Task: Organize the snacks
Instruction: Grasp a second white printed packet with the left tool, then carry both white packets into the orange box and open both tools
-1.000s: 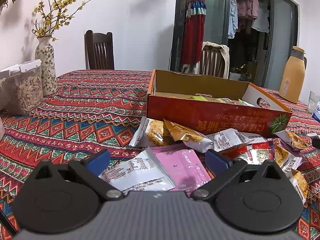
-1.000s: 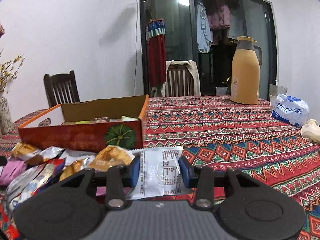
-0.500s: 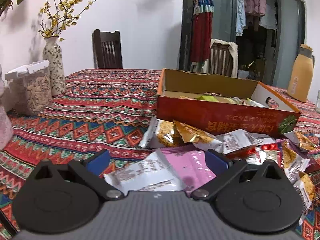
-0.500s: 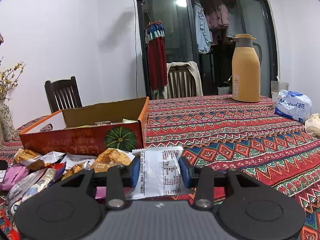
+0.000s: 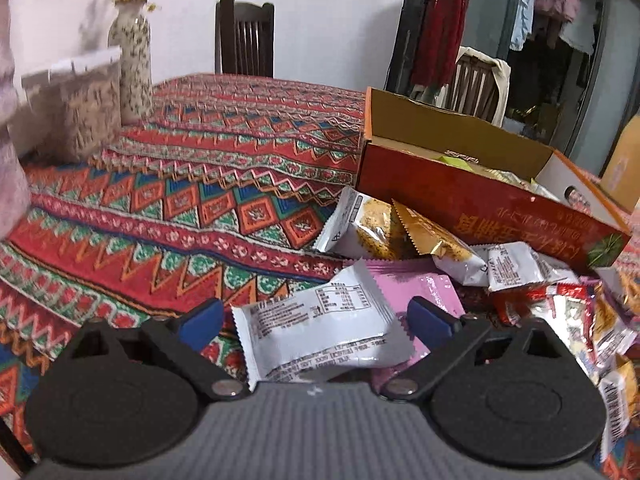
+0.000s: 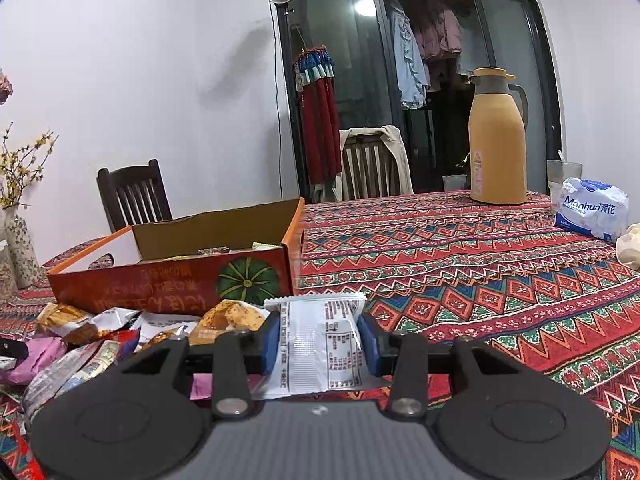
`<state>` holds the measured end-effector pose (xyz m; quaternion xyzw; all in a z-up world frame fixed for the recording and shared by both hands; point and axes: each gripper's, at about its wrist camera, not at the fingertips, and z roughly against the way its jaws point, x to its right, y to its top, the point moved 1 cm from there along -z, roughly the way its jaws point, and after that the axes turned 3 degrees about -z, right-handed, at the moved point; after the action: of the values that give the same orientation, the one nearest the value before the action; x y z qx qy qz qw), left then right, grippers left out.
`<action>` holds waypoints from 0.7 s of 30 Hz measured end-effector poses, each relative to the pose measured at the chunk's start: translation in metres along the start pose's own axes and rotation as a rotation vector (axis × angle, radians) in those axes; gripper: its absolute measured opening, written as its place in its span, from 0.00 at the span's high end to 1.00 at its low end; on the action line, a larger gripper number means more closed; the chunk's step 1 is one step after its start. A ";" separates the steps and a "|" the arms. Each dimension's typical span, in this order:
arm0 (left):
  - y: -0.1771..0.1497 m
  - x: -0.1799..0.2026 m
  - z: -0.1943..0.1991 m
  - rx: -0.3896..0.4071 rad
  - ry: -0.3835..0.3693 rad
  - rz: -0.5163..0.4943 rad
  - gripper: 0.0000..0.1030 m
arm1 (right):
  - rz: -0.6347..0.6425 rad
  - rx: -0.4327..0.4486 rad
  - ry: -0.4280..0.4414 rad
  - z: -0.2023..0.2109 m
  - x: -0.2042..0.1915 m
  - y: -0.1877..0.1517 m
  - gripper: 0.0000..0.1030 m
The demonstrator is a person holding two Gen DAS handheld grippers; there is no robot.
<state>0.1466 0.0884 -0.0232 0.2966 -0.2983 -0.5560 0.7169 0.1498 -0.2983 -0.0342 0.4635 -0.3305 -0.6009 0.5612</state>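
An open orange cardboard box point(image 5: 472, 200) with several snack packets inside stands on the patterned tablecloth; it also shows in the right wrist view point(image 6: 172, 284). A pile of loose snack packets point(image 5: 500, 264) lies in front of it. My left gripper point(image 5: 316, 320) is open, its blue pads either side of a white packet point(image 5: 320, 328) that lies over a pink packet point(image 5: 416, 288). My right gripper point(image 6: 320, 344) is shut on a white snack packet point(image 6: 324, 344) and holds it above the table, right of the pile point(image 6: 100, 340).
A vase point(image 5: 130, 60) and a clear container point(image 5: 76, 100) stand at the table's far left. A tan thermos point(image 6: 498, 140), a glass point(image 6: 562, 174) and a tissue pack point(image 6: 592, 210) stand at the far right. Chairs point(image 5: 244, 36) line the far side.
The left gripper has swung left and tilted down over the white packet, still open. The right gripper has risen a little with its white packet, still shut on it.
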 end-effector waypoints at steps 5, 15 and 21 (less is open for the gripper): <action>-0.002 -0.003 0.004 0.010 -0.028 0.012 0.18 | -0.002 0.000 0.003 0.000 0.000 0.001 0.61; -0.006 -0.012 0.013 0.026 -0.069 0.026 0.43 | -0.003 0.001 0.003 0.000 0.000 0.001 0.61; -0.007 -0.017 0.018 0.038 -0.058 0.028 0.50 | -0.001 0.004 0.005 0.000 0.000 0.002 0.61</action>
<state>0.1254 0.1016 -0.0184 0.2897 -0.3337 -0.5484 0.7099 0.1507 -0.2984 -0.0328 0.4663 -0.3301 -0.5993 0.5608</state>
